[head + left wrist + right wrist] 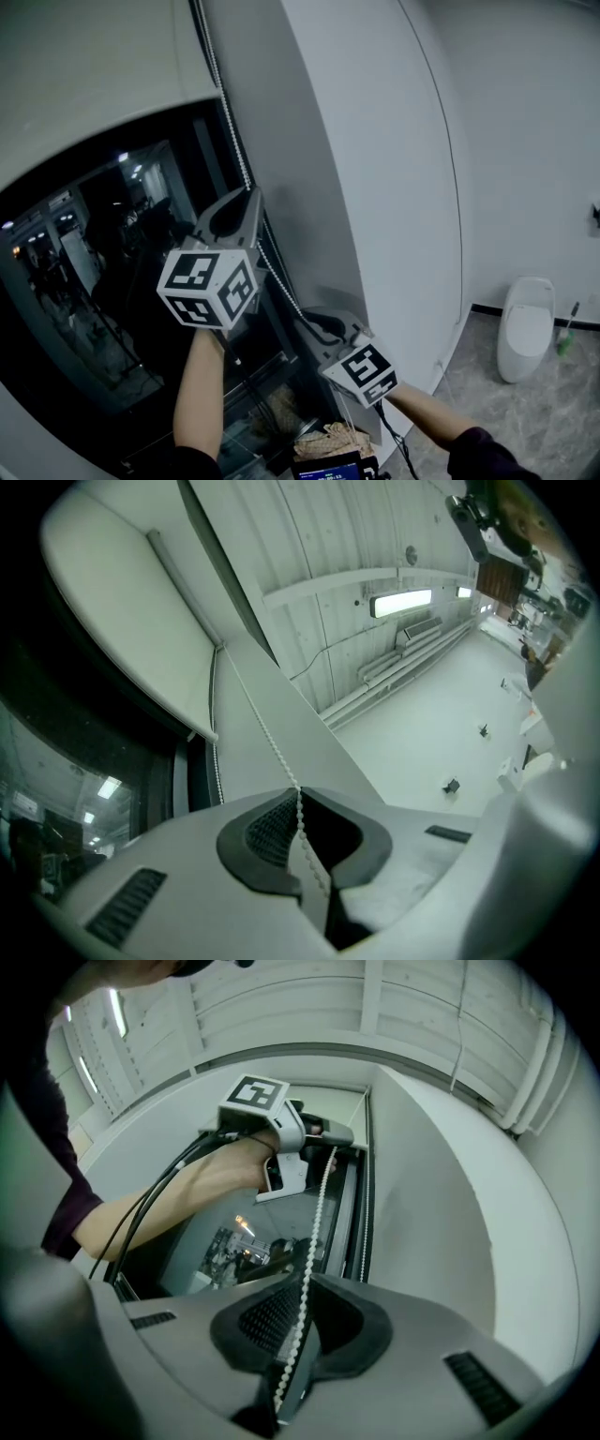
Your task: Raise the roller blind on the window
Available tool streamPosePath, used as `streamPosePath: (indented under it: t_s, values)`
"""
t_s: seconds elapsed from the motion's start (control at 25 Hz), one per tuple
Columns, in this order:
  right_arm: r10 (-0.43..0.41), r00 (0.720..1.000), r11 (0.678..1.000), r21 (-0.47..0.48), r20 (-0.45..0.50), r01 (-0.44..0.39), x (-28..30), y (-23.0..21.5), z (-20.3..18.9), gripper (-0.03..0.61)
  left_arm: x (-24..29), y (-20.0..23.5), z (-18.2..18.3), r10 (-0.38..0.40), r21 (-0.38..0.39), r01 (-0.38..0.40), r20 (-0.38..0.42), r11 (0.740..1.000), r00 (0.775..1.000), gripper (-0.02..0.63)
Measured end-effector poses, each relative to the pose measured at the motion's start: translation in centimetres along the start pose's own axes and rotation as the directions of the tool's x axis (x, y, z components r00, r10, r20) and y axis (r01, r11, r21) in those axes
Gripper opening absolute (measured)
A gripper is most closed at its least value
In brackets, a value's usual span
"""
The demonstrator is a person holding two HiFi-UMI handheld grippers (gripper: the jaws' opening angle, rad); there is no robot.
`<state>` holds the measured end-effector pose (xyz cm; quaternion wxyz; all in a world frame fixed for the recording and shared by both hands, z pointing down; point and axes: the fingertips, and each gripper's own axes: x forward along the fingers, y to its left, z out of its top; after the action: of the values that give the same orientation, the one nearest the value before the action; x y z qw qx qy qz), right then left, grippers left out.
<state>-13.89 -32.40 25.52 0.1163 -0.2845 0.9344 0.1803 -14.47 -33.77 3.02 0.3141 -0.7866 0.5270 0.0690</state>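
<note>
The white roller blind [84, 84] covers the top of the dark window [103, 281]; its bottom bar [183, 583] shows in the left gripper view. A white bead chain [230, 122] hangs down the window's right side. My left gripper [253, 193] is raised on the chain, and its jaws are shut on the beads [300, 808]. Lower and to the right, my right gripper [317, 325] is also shut on the same chain [302, 1297], which runs taut between the two. From the right gripper view the left gripper [281, 1138] appears above, on the chain.
The white window reveal and wall [375, 187] stand just right of the chain. A white floor-standing object [525, 328] and a green brush [565, 339] are at the far right. A cardboard box [328, 439] and a small screen [328, 466] lie below my hands.
</note>
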Motion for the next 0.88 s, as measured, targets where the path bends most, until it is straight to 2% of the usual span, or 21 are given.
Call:
streamPosePath:
  t_s: [0.08, 0.2, 0.52, 0.68, 0.88]
  values:
    - [0.027, 0.999, 0.997, 0.067, 0.031, -0.029, 0.2, -1.1, 1.0, 0.022, -0.6, 0.1, 0.1, 0.009, 0.019, -0.009, 0.006, 1.0, 1.0, 0.018]
    - [0.048, 0.993, 0.987, 0.146, 0.109, -0.064, 0.7, -3.1, 4.9, 0.064, -1.8, 0.0, -0.5, 0.01, 0.038, -0.01, -0.004, 0.999, 1.0, 0.018]
    - [0.044, 0.967, 0.988, 0.133, 0.251, -0.079, 3.3, -7.0, 16.4, 0.064, -5.0, -3.1, -4.0, -0.026, 0.028, 0.027, -0.025, 0.999, 0.999, 0.018]
    - [0.071, 0.958, 0.983, 0.141, 0.278, -0.113, 5.3, -7.0, 19.8, 0.064, -6.6, -4.6, -4.8, -0.046, 0.03, 0.046, -0.019, 0.998, 0.999, 0.018]
    - [0.103, 0.941, 0.976, 0.148, 0.322, -0.157, 6.2, -6.0, 22.8, 0.064, -7.5, -6.0, -6.4, -0.069, 0.029, 0.071, -0.049, 0.997, 0.996, 0.018]
